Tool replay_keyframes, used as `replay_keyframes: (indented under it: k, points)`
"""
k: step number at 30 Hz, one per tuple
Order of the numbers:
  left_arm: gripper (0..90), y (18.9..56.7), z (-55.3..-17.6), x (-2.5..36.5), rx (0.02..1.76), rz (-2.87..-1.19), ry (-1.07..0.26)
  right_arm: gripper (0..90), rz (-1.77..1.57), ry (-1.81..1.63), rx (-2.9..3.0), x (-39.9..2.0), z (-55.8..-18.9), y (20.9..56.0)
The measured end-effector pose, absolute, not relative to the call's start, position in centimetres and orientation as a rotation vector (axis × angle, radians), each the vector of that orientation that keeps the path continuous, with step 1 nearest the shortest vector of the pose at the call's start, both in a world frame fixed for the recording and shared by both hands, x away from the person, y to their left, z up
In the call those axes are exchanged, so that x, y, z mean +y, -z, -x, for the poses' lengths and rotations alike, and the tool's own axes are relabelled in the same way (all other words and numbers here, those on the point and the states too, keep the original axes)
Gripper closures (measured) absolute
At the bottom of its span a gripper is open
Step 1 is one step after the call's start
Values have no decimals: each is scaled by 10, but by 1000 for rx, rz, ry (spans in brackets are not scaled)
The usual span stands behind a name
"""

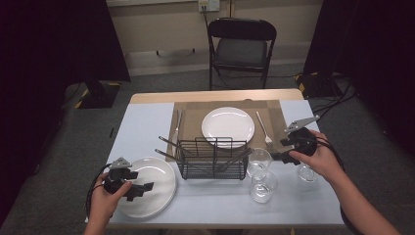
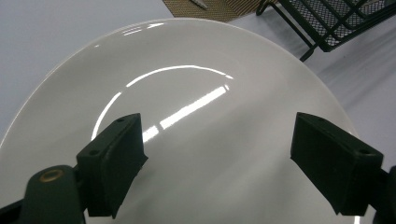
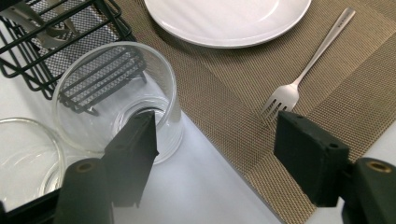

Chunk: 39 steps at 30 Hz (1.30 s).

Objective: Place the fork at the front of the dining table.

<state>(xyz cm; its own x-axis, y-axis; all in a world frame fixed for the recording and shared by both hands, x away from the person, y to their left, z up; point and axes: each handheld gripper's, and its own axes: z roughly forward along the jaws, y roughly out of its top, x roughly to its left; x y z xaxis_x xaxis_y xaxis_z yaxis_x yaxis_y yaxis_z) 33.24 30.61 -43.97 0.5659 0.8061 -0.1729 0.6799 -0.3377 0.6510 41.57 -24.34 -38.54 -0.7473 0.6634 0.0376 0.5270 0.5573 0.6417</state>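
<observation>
A table (image 1: 147, 122) under a pale cloth stands in a dim room, a black chair (image 1: 242, 49) behind it. On it lie a brown mat (image 1: 191, 120), a wire rack (image 1: 211, 159), two plates and three glasses. The left gripper (image 1: 139, 188) hovers, jaws apart, over the near plate (image 1: 161, 188). The right gripper (image 3: 215, 154), jaws apart and empty, sits beside a glass (image 3: 116, 93) near the fork (image 3: 299, 81). Likely step: reaching for that glass; next, straddle its rim and close.
</observation>
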Motion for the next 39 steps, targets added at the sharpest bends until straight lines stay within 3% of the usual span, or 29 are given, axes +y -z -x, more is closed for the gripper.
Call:
replay_keyframes:
  k: [13, 39]
  points:
    - [170, 440, -333, 308, 1183, -2102, -235, 416, -1050, -935, 2534, -238, -426, 386]
    - [170, 439, -333, 310, 1188, -2083, -229, 499, -1170, -954, 2471, -219, -443, 396]
